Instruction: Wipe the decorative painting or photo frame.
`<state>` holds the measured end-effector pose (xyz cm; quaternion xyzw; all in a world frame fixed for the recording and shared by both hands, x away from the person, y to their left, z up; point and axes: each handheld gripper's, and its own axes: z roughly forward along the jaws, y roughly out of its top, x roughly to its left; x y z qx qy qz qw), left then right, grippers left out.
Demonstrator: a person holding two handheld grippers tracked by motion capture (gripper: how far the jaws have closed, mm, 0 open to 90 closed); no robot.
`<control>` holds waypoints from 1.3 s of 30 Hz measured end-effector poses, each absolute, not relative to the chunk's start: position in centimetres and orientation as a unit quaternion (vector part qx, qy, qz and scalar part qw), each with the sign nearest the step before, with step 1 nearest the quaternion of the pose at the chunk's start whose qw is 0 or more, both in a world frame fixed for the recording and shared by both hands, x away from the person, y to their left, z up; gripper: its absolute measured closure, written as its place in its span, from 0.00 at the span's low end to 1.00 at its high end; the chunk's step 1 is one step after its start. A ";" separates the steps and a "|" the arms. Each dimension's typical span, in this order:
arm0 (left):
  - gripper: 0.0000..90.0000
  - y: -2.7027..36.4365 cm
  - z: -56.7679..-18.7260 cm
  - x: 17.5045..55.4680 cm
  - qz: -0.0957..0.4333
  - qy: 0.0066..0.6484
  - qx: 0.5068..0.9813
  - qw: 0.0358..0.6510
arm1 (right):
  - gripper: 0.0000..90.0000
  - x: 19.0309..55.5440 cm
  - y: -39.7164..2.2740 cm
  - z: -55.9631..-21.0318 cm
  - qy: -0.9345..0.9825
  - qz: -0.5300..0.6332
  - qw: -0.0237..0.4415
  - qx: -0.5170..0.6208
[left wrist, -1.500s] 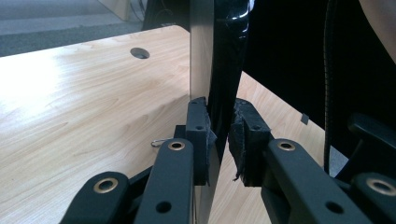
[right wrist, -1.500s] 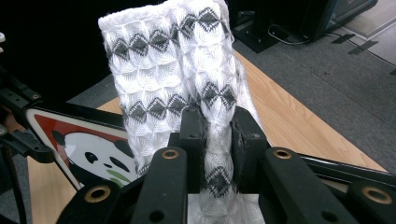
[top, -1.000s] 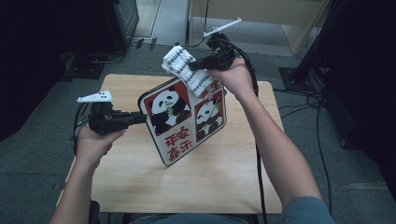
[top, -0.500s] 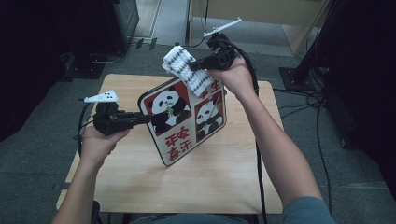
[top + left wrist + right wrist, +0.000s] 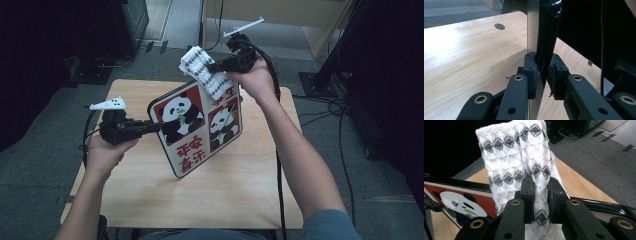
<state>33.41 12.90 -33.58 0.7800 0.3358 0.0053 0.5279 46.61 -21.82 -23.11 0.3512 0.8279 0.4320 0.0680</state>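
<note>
The panda board (image 5: 197, 127) carried a black rim around a red field, with two black-and-white pandas in white panels and red characters on a white strip below; a touch of green showed at each panda's mouth. Seen edge-on, the board (image 5: 533, 37) was pale grey beside glossy black. The cloth (image 5: 514, 155) was white, woven in a puckered diamond texture with rows of dark grey diamonds. Both the left tool (image 5: 543, 75) and the right tool (image 5: 540, 195) were matte black with brass-coloured rivets. The table (image 5: 150, 200) was light wood with a fine grain. The floor (image 5: 45, 165) was dark grey carpet.
</note>
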 end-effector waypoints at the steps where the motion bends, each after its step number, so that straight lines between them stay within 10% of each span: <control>1: 0.87 12.9 -33.6 33.4 0.005 0.335 0.780 0.528 | 0.87 46.7 -22.0 -23.1 0.827 0.432 0.070 0.353; 39: 0.87 13.0 -33.7 33.5 0.002 0.334 0.779 0.531 | 0.89 48.7 -26.0 -23.2 0.801 0.431 0.097 0.404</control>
